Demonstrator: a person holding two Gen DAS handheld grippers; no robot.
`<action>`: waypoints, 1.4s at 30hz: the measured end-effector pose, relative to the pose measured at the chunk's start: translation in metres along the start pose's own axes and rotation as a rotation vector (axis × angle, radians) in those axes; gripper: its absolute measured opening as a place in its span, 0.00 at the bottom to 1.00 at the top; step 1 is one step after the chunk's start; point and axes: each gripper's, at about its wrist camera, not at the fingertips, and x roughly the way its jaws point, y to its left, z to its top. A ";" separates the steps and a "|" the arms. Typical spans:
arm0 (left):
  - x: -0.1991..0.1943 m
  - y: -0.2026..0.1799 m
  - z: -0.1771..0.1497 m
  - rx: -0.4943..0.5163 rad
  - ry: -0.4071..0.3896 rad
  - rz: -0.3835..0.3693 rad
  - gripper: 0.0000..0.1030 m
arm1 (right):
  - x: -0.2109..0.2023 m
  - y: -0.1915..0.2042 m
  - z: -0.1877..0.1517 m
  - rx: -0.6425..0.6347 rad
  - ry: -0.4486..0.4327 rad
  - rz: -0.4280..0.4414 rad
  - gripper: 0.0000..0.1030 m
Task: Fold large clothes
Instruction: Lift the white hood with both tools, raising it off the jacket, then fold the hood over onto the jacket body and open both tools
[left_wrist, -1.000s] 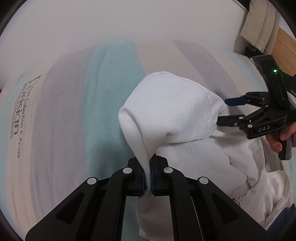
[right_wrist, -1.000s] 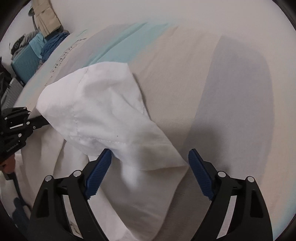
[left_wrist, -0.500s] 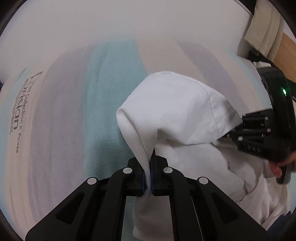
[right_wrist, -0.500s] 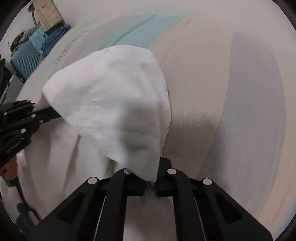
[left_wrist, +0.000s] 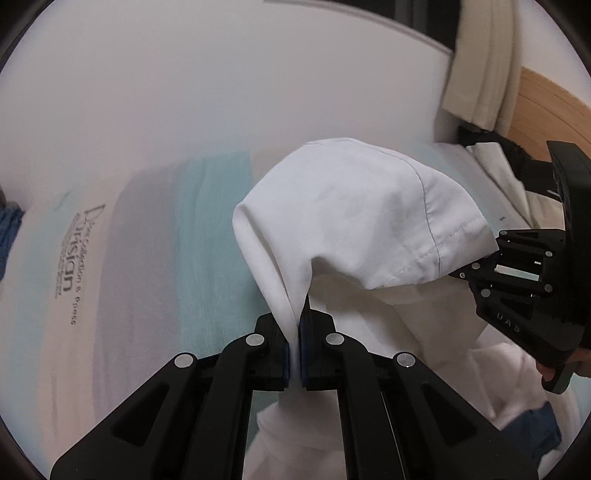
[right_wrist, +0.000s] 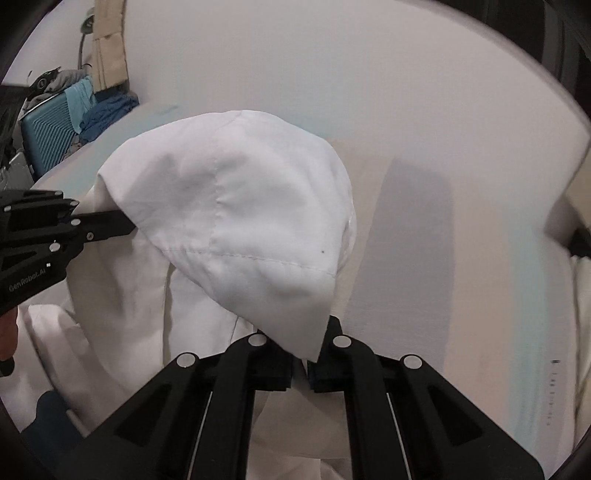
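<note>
Both grippers had risen since the earlier frames, lifting the white garment off the bed so that more wall filled each view, and the right gripper, wide apart a second before, had closed on the cloth.

From the left wrist, the left gripper (left_wrist: 295, 354) was clamped on a fold of the white garment (left_wrist: 354, 210), which ballooned up in front of it. The right gripper (left_wrist: 480, 266) held the stitched hem at the far side, a hand (left_wrist: 554, 363) showing beneath its handle. Below lay the bed (left_wrist: 155, 266), covered in a striped sheet of teal, grey and beige with printed lettering. A wooden headboard (left_wrist: 539, 107) and pale bedding stood at the upper right.

From the right wrist, the right gripper (right_wrist: 301, 365) pinched a corner of the garment (right_wrist: 240, 221), with the left gripper (right_wrist: 122, 225) gripping the opposite edge. A teal suitcase (right_wrist: 44, 136) heaped with blue clothes stood against the plain wall at left.

The fold appeared barely begun: two points were secured and raised, while the rest of the garment lay rumpled below, not yet spread or doubled over.
</note>
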 end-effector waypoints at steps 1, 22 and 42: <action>-0.008 -0.004 -0.002 0.005 -0.008 0.005 0.02 | -0.012 0.002 -0.004 -0.011 -0.014 -0.012 0.04; -0.117 -0.057 -0.101 0.002 -0.008 0.050 0.02 | -0.118 0.061 -0.105 0.023 0.047 -0.049 0.04; -0.154 -0.087 -0.200 -0.029 -0.048 0.082 0.03 | -0.157 0.104 -0.169 0.037 0.095 -0.060 0.04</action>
